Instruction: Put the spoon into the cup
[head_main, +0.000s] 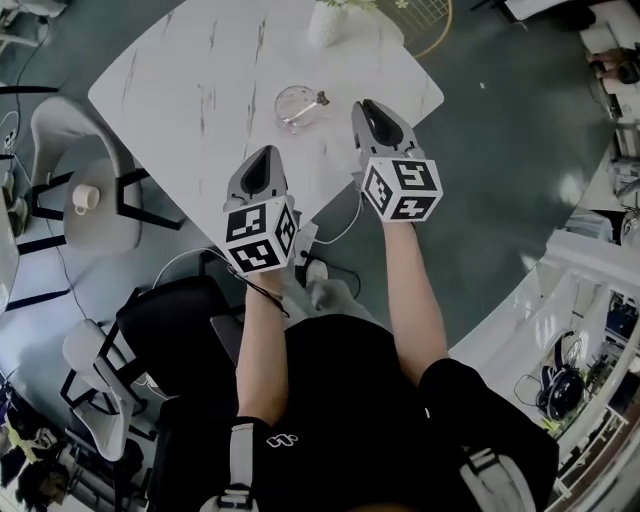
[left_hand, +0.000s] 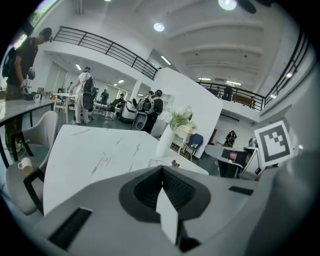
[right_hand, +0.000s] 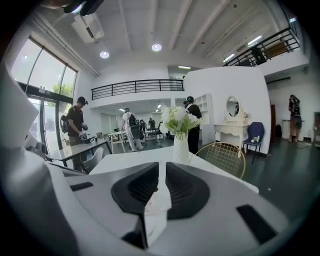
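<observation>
A clear glass cup (head_main: 296, 104) stands on the white marble table (head_main: 190, 70) with the spoon (head_main: 318, 99) resting in it, handle sticking out to the right. My left gripper (head_main: 264, 160) hovers over the table's near edge, jaws closed and empty. The right gripper (head_main: 367, 108) hangs just right of the cup, apart from it, with only a thin slit between its jaws and nothing in them. In the left gripper view the cup's rim (left_hand: 158, 162) peeks over the closed left gripper (left_hand: 162, 169). The right gripper (right_hand: 162, 165) hides the cup in its own view.
A white vase (head_main: 328, 22) of flowers stands at the table's far side, also seen as the vase (right_hand: 180, 147). A grey chair (head_main: 70, 150) holding a small mug (head_main: 86, 198) sits left of the table. A gold wire chair (right_hand: 220, 155) stands beyond. People stand far off.
</observation>
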